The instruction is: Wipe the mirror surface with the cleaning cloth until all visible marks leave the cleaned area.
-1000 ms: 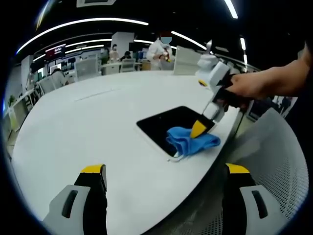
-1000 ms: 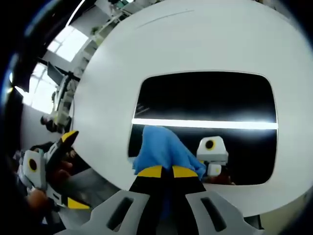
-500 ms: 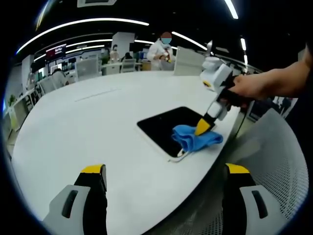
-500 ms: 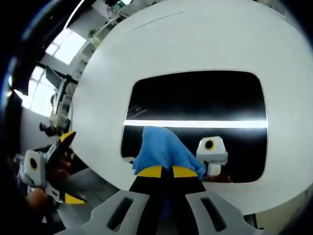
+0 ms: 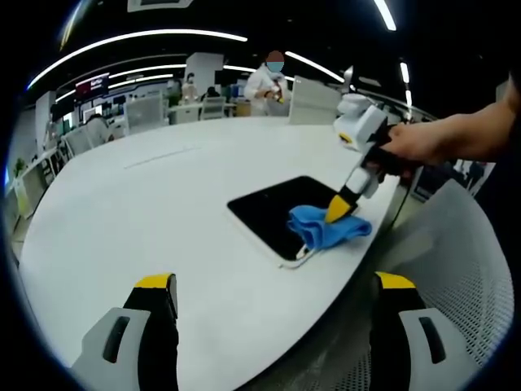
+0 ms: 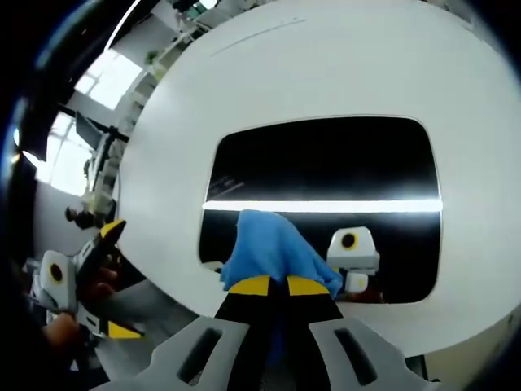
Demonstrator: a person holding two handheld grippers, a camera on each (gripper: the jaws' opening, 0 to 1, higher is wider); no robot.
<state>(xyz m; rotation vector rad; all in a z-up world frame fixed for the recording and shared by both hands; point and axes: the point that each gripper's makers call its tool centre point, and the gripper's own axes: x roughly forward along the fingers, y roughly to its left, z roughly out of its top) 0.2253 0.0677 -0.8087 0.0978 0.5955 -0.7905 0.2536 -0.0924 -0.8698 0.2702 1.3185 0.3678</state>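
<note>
In the left gripper view, the left gripper (image 5: 273,285) hangs above the near edge of the round white table (image 5: 146,204), its yellow-tipped jaws spread wide apart with nothing between them. Right of the table's middle lies the dark rectangular mirror (image 5: 273,208), flat on the tabletop near the table's edge. On the mirror's near right corner sits the blue cleaning cloth (image 5: 321,230), bunched up and spilling partly onto the white surface. The right gripper (image 5: 338,210) comes down on it from the upper right, held by a person's hand (image 5: 415,147), its jaws closed on the cloth. In the right gripper view, the other gripper shows at far left beyond the table edge; the mirror reflects a bright light strip, and the cloth lies pinched between the closed yellow tips on the mirror's lower left part.
</note>
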